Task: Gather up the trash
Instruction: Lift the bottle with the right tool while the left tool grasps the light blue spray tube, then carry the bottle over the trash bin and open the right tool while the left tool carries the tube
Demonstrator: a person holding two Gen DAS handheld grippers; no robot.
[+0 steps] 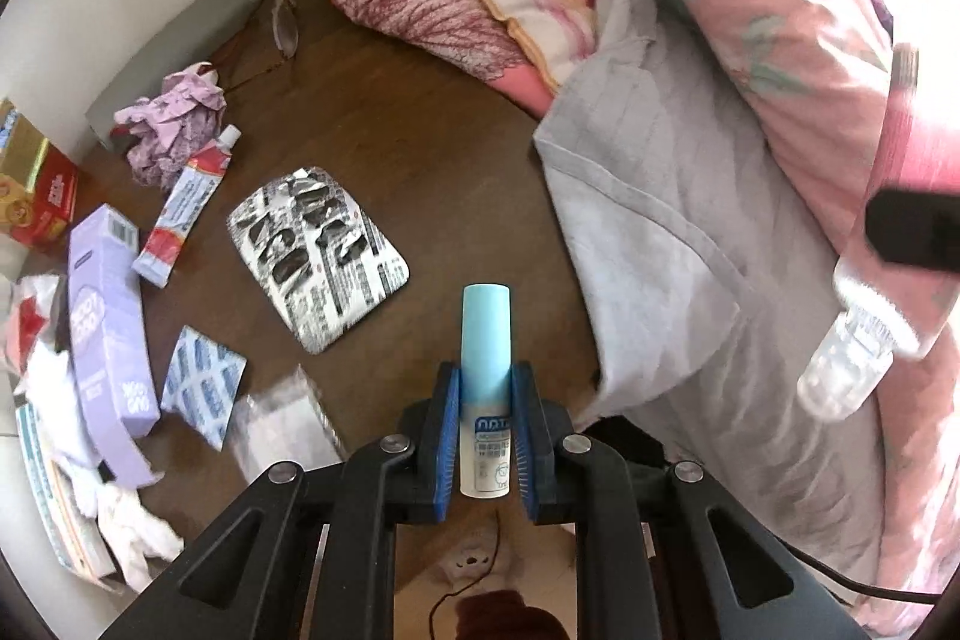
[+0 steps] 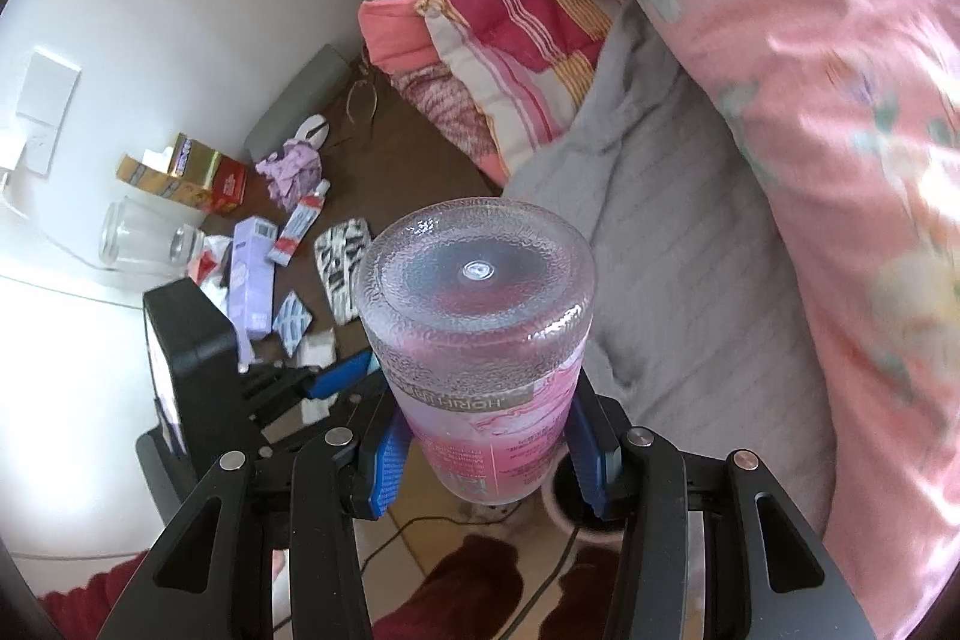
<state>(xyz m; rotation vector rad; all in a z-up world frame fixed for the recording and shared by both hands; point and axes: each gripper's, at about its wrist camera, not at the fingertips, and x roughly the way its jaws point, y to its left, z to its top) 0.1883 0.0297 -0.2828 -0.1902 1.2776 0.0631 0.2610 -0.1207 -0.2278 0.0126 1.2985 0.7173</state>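
While the left gripper (image 1: 485, 436) hovers above the near edge of the brown table (image 1: 420, 148), its blue fingers (image 1: 445, 436) are closed on a slim spray tube (image 1: 485, 382) with a teal cap and a white printed lower body; the tube stands along the fingers, cap pointing away from the camera. Beyond the tube on the table lies a silver blister pack (image 1: 318, 256), crumpled and printed in black. Left of the blister pack lie a red-and-white ointment tube (image 1: 186, 208), a lilac carton (image 1: 105, 334) and a small blue-patterned sachet (image 1: 204, 388); a crumpled purple wrapper (image 1: 171, 130) sits farther back, and a red-and-gold box (image 1: 36, 196) stands at the table's far left edge. Spectacles (image 1: 282, 22) rest at the back of the table. Right of the table lies a bed with a grey sheet (image 1: 672, 250) and a pink floral quilt (image 1: 768, 10).

The right gripper (image 2: 489, 454) holds a clear plastic bottle (image 2: 480, 316) with a pink label, its blue fingers (image 2: 390, 454) pressed against the labelled sides and the textured base facing the camera. In the left wrist view the same bottle appears over the bed, right of the table. A clear glass jar (image 2: 147, 241) lies on its side at the table's left.
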